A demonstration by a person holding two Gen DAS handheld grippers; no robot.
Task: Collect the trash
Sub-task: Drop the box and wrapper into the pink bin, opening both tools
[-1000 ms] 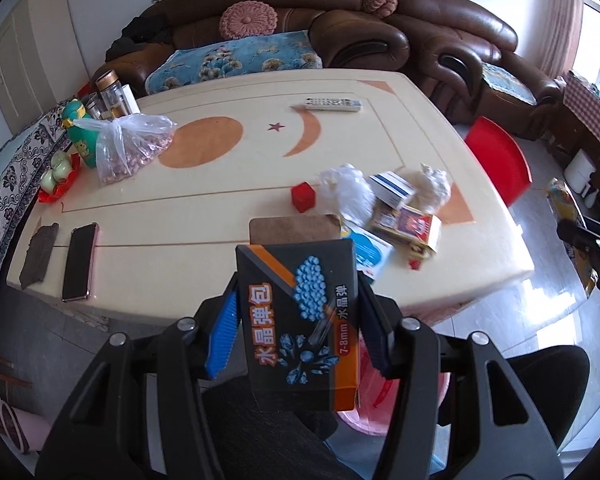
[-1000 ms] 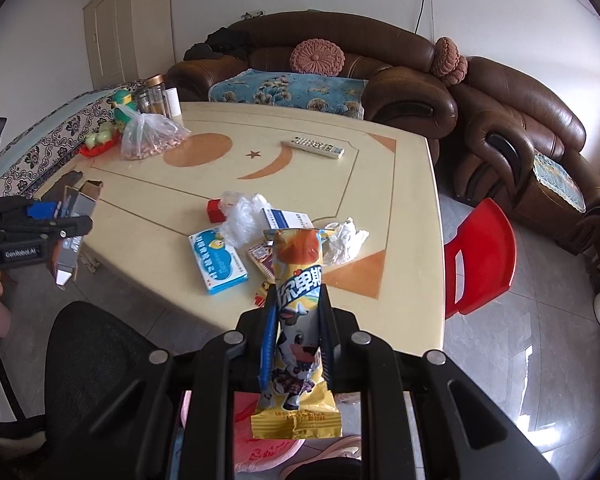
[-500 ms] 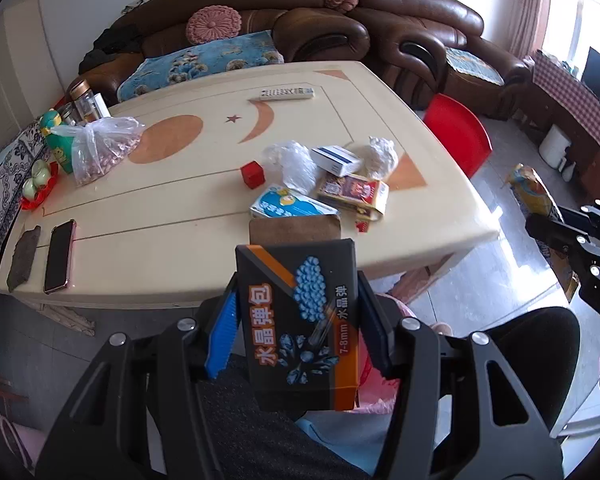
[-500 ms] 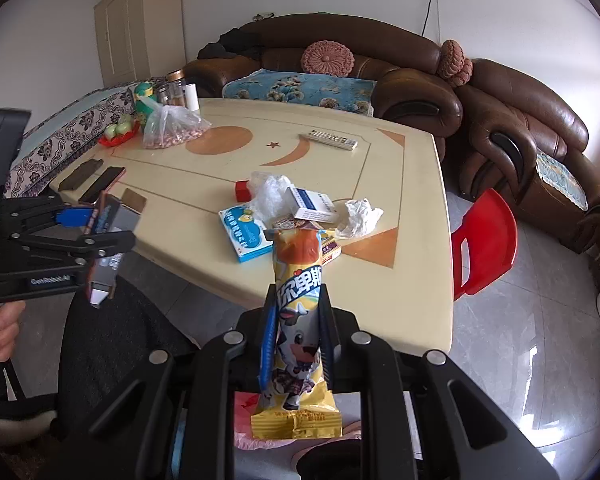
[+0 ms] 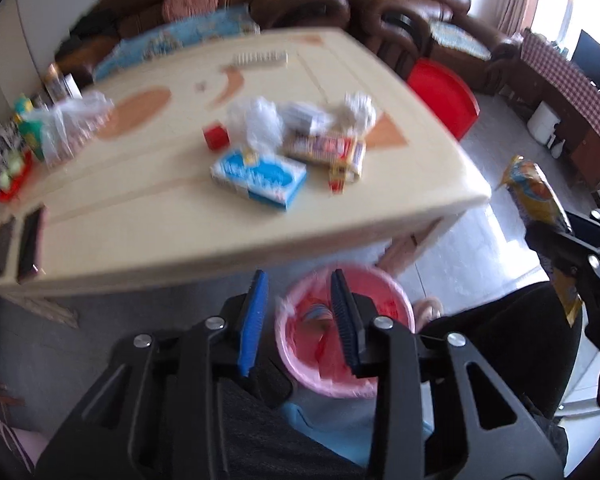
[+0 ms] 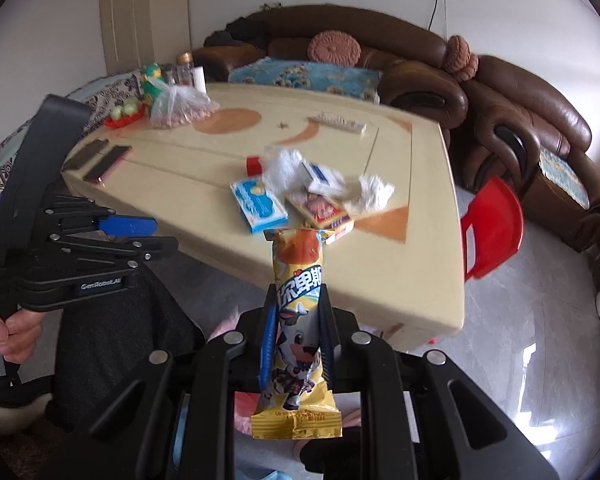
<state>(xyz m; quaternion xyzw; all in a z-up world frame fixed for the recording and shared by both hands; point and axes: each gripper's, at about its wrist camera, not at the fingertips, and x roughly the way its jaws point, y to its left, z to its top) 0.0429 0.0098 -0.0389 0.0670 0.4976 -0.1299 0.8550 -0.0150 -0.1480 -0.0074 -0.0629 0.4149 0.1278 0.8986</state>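
Note:
My left gripper (image 5: 298,280) hangs over a pink lined bin (image 5: 396,292) on the floor by the table's near edge. Its jaws are closing with nothing between them. The same gripper (image 6: 164,236) shows at the left of the right wrist view, held by a hand. My right gripper (image 6: 299,292) is shut on a yellow snack wrapper (image 6: 296,256) that stands upright in it; the wrapper (image 5: 536,196) also shows in the left wrist view. On the table lie a blue box (image 5: 260,176), a red block (image 5: 216,136), a clear bag (image 5: 260,120), a red-yellow packet (image 5: 324,148) and crumpled tissue (image 5: 358,106).
A cream table (image 5: 140,216) carries two dark phones (image 5: 30,240) at its left, a bag of nuts (image 5: 72,128) and a remote (image 5: 260,58). A red chair (image 5: 444,96) stands to the right. Brown sofas (image 6: 420,76) line the back. Dark trouser legs fill the foreground.
The black and orange box that my left gripper held is gone from its jaws, which now stand narrower over the pink bin. Both grippers dropped lower; the right still holds the wrapper.

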